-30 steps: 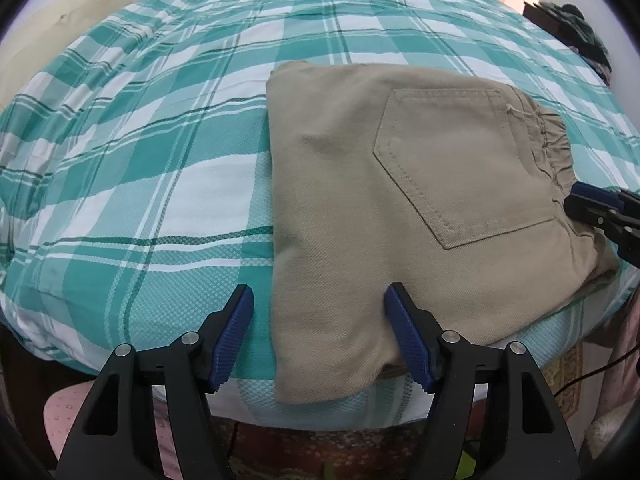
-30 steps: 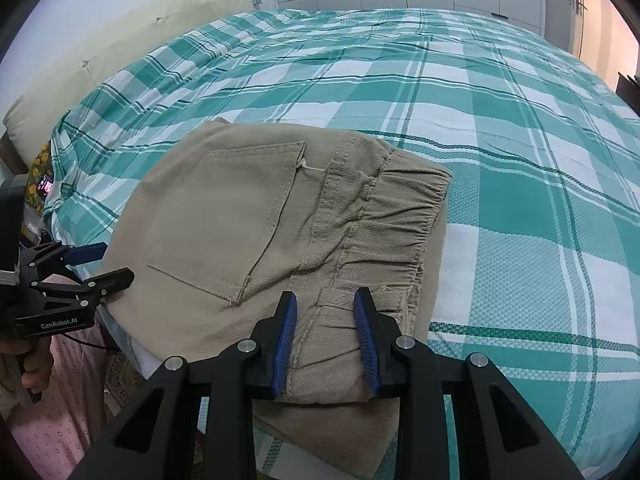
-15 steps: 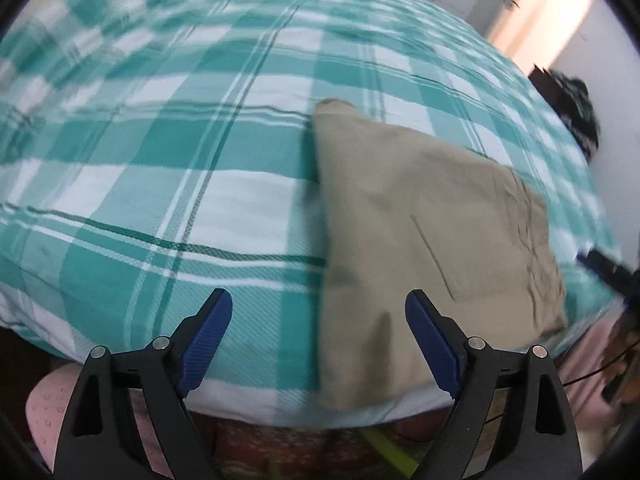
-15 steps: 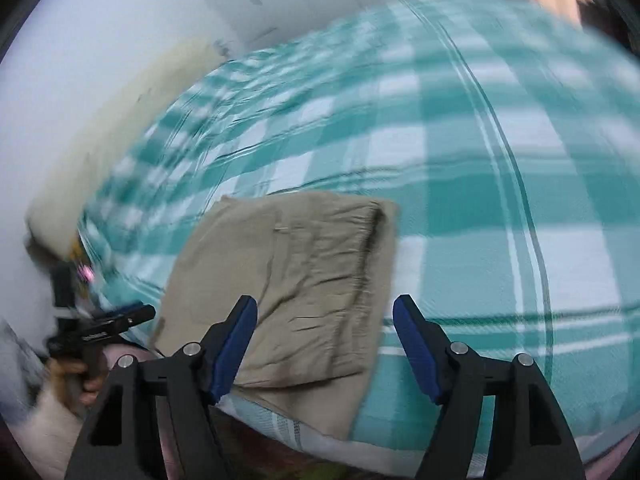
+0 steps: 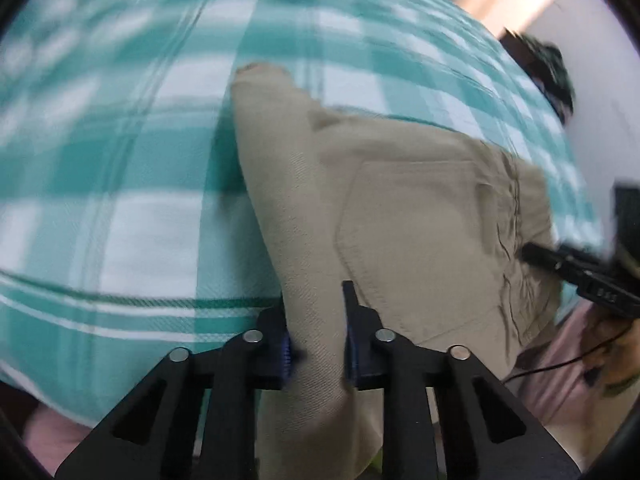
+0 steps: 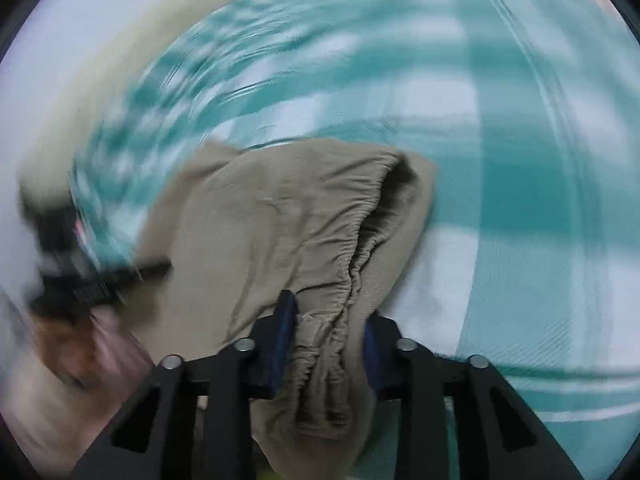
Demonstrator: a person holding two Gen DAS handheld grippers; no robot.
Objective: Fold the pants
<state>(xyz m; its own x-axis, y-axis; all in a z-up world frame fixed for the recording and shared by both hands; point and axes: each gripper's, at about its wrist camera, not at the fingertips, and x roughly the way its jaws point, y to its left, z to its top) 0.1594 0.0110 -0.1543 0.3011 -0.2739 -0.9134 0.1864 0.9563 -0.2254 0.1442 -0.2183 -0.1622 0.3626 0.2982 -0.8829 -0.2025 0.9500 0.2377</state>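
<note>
No readable text in either view. Left wrist view: the right claw [image 5: 536, 254] at the frame's right edge carries a small pale marking on its black body, too blurred to make out. Right wrist view: the left claw [image 6: 156, 270] at the left edge shows a similar pale strip of print on its black body, smeared by motion, not legible. No labels, numbers or brands discernible elsewhere.

We are seeing our left gripper [image 5: 316, 344] showing matte black triangular arms with cut-out windows, silver round screws and ridged blue pads [image 5: 285, 354]. Our right gripper [image 6: 328, 340] is wearing the same black frame, four silver screws and blue pads [image 6: 286, 320]. At four o'clock, a thin black cable [image 5: 560, 364] is trailing past pink fabric [image 5: 560, 384].
</note>
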